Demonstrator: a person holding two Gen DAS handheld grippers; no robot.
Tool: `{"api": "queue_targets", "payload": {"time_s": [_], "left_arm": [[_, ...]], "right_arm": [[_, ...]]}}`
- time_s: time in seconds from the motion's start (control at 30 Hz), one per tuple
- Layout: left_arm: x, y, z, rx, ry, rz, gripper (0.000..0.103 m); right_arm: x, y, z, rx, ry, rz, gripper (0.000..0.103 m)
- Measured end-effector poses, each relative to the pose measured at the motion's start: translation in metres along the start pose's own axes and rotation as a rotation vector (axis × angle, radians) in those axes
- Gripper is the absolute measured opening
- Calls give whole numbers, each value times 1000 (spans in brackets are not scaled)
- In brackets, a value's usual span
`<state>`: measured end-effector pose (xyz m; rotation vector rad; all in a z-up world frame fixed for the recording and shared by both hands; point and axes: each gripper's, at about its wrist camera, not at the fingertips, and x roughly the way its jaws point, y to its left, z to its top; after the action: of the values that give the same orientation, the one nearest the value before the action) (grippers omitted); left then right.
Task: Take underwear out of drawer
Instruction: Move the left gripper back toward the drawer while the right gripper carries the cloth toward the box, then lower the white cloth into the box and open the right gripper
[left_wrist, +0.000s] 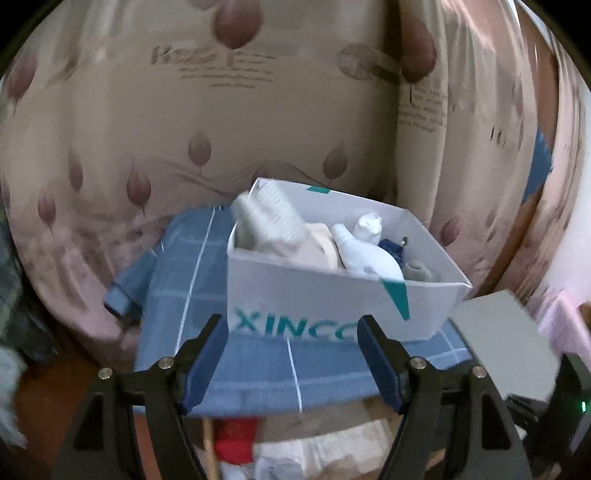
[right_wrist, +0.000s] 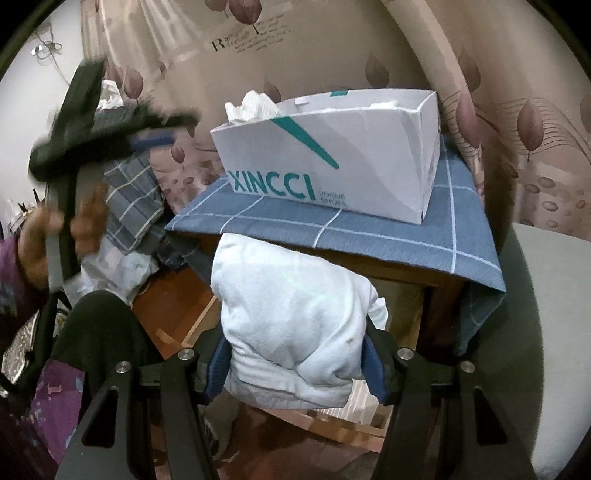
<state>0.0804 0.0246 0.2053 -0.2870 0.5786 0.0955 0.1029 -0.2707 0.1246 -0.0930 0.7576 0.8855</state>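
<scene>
White cardboard box (left_wrist: 343, 291) of rolled garments sits on the checked-cloth worktop (left_wrist: 258, 373) ahead of the left gripper (left_wrist: 291, 354), jaws open and empty. Right view: right gripper (right_wrist: 295, 363) jaws clamp white underwear (right_wrist: 291, 317) below the worktop's front edge; retrieval looks done, next comes setting it down.

I am gripping a bundle of white underwear (right_wrist: 291, 317) in my right claw (right_wrist: 295, 363), both pads pressing into its sides. Beyond it, a white box (right_wrist: 332, 162) is sitting on a blue checked cloth (right_wrist: 443, 236) near the table's far edge. My left claw (right_wrist: 110, 122) is blurring at upper left.
</scene>
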Motion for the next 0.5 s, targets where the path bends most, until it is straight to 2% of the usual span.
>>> {"api": "queue_targets", "payload": {"time_s": [0.1, 0.17, 0.33, 0.5], "left_arm": [[-15, 35, -30, -138, -76, 12, 74], [-15, 50, -41, -161, -62, 44, 74], [-9, 63, -58, -41, 13, 121, 74], [-17, 68, -66, -56, -38, 139, 74]], "right_arm": [[-2, 3, 4, 1, -16, -5, 57], [-7, 7, 9, 7, -33, -9, 57], [-25, 15, 39, 36, -89, 10, 57], [-34, 20, 98, 28, -134, 9, 60]]}}
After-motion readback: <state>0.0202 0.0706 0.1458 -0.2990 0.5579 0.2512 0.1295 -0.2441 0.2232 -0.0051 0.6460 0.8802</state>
